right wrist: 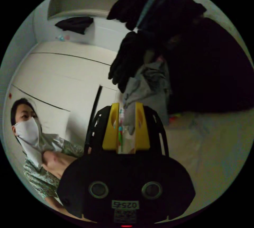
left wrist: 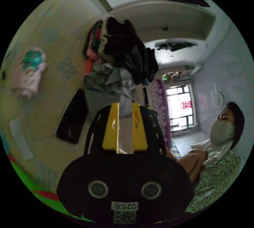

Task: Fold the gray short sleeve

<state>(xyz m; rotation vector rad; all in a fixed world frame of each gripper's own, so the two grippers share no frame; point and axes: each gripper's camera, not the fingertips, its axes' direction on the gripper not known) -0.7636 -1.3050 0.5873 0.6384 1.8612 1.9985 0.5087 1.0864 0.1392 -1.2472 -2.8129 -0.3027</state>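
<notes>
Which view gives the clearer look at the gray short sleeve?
The left gripper view: the gray short sleeve is lit, below dark clothes, with the left gripper closed on its lower edge. In the right gripper view the shirt is dimmer and partly hidden by dark garments.

Pale mat surface [left wrist: 53, 61] carries heaped clothes [left wrist: 119, 50]; a pink-green garment [left wrist: 29, 72] and black flat item [left wrist: 72, 117] lie on it too.

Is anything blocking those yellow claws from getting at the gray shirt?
Nothing visible stands between them. The gray shirt hangs right at the tips of the left gripper, and in the right gripper view its fabric sits between the jaws of the right gripper. Dark clothes are bunched against its upper part.
</notes>
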